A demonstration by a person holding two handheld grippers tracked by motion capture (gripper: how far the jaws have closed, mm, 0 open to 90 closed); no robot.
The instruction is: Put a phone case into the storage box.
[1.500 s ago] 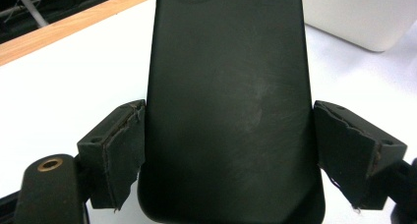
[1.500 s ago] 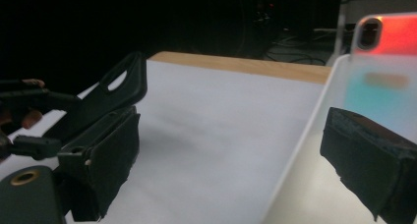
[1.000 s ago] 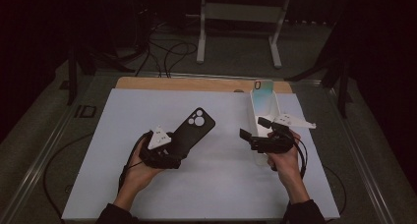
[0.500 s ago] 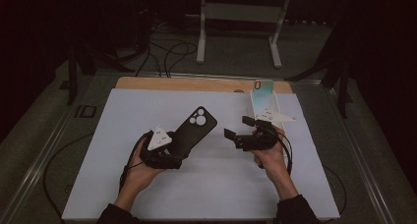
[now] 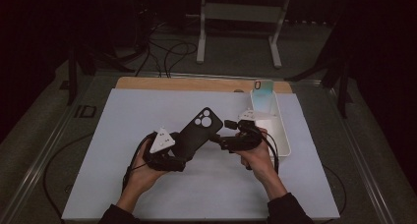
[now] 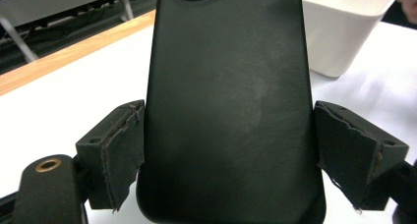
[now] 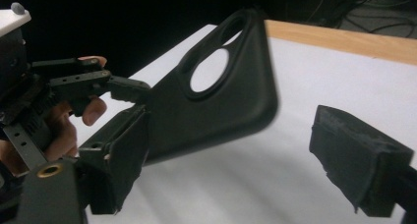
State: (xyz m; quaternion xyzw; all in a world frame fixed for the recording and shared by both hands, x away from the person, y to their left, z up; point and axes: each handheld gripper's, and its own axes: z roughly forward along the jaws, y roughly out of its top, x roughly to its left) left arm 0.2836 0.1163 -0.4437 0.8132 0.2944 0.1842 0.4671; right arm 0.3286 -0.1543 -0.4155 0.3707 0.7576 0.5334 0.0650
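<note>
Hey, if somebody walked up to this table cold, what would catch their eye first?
Most striking is the black phone case, held up over the middle of the white mat with the left gripper clamped on its two long edges. Next comes the right gripper, jaws open, pointed at the case's camera end. At the mat's right edge stands a white bin.

No readable text, brand, number or sign anywhere: matte black phone case [image 6: 231, 101] is blank, white plastic bin [image 5: 272, 121] too.
</note>
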